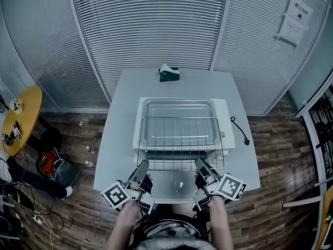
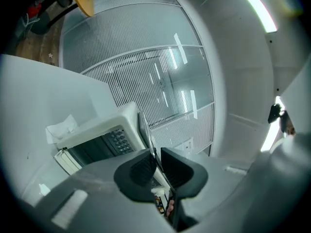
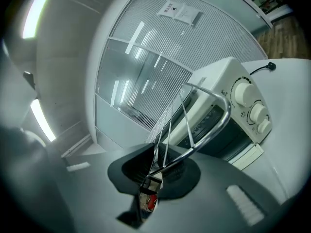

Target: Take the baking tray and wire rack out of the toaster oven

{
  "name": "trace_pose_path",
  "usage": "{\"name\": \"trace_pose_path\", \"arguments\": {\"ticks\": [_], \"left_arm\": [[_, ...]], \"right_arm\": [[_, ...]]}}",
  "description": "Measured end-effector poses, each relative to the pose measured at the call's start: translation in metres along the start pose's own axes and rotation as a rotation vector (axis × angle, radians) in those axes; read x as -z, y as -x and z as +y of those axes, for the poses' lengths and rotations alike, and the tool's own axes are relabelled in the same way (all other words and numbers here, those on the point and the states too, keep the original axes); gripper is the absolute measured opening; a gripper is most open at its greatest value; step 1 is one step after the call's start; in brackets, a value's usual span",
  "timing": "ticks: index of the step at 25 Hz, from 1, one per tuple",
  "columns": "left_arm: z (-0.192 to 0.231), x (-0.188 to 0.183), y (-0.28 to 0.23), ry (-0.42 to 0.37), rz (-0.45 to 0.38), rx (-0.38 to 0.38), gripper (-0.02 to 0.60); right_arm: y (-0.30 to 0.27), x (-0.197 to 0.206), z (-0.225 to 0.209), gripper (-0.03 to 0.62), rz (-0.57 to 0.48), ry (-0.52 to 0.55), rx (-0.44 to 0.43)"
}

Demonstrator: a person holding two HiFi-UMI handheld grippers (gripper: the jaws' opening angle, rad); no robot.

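A white toaster oven (image 1: 225,120) stands on the white table (image 1: 117,139), its glass door (image 1: 177,184) folded down toward me. The baking tray (image 1: 179,107) lies on top of the oven. The wire rack (image 1: 179,139) hangs level over the oven's front, held by its near edge at both corners. My left gripper (image 1: 141,166) is shut on the rack's left corner, my right gripper (image 1: 200,164) on its right corner. In the left gripper view the gripper (image 2: 158,161) pinches the rack (image 2: 145,127) seen edge-on. In the right gripper view the rack's wires (image 3: 187,113) run out from the gripper (image 3: 163,166).
A green tissue box (image 1: 169,73) sits at the table's far edge. A black power cable (image 1: 240,130) lies right of the oven. Blinds cover the glass walls behind. A yellow round table (image 1: 23,113) and floor clutter (image 1: 49,163) are at the left.
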State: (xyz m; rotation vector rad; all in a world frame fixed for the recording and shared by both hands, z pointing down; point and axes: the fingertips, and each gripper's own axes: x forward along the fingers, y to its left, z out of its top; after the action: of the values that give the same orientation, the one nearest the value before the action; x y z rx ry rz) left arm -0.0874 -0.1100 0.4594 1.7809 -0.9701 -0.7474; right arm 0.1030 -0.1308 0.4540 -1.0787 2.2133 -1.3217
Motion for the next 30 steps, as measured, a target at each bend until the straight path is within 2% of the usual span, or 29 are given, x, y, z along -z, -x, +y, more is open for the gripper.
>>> {"name": "trace_pose_path", "arguments": {"ticks": [5,8,9,12,15,17,19,22,24,25,27,30], "left_arm": [[0.006,-0.012,-0.018,0.001,0.005,0.025,0.020],[0.004,-0.017,-0.026,-0.036,-0.010,0.054,0.032],[0.004,-0.019,-0.027,-0.062,-0.016,0.058,0.050],[0.003,-0.020,-0.025,-0.153,-0.030,0.057,0.135],[0.002,-0.023,-0.018,-0.328,-0.038,0.013,0.228],[0.003,-0.026,-0.013,-0.496,-0.037,-0.040,0.314],[0.002,-0.027,-0.008,-0.700,-0.019,-0.080,0.362],[-0.004,-0.024,-0.003,-0.992,0.039,-0.096,0.376],[-0.007,-0.018,-0.002,-1.136,0.087,-0.091,0.376],[-0.007,-0.016,-0.002,-1.188,0.105,-0.089,0.376],[-0.007,-0.014,-0.004,-1.244,0.120,-0.088,0.376],[-0.004,-0.015,-0.007,-1.251,0.131,-0.104,0.376]], "right_arm": [[-0.018,-0.012,-0.001,0.031,-0.022,0.014,-0.017],[-0.022,-0.019,-0.002,0.049,-0.048,0.058,-0.022],[-0.021,-0.020,-0.002,0.082,-0.057,0.075,-0.025],[-0.014,-0.020,-0.003,0.274,-0.067,0.131,-0.018],[-0.001,-0.018,-0.006,0.352,-0.066,0.201,0.011],[0.012,-0.018,-0.011,0.378,-0.084,0.251,0.054],[0.026,-0.020,-0.018,0.393,-0.121,0.323,0.128],[0.044,-0.025,-0.023,0.403,-0.189,0.507,0.260],[0.052,-0.027,-0.021,0.403,-0.225,0.671,0.346],[0.055,-0.027,-0.018,0.403,-0.236,0.747,0.382],[0.055,-0.027,-0.015,0.403,-0.241,0.859,0.433],[0.047,-0.026,-0.013,0.402,-0.227,0.925,0.450]]}}
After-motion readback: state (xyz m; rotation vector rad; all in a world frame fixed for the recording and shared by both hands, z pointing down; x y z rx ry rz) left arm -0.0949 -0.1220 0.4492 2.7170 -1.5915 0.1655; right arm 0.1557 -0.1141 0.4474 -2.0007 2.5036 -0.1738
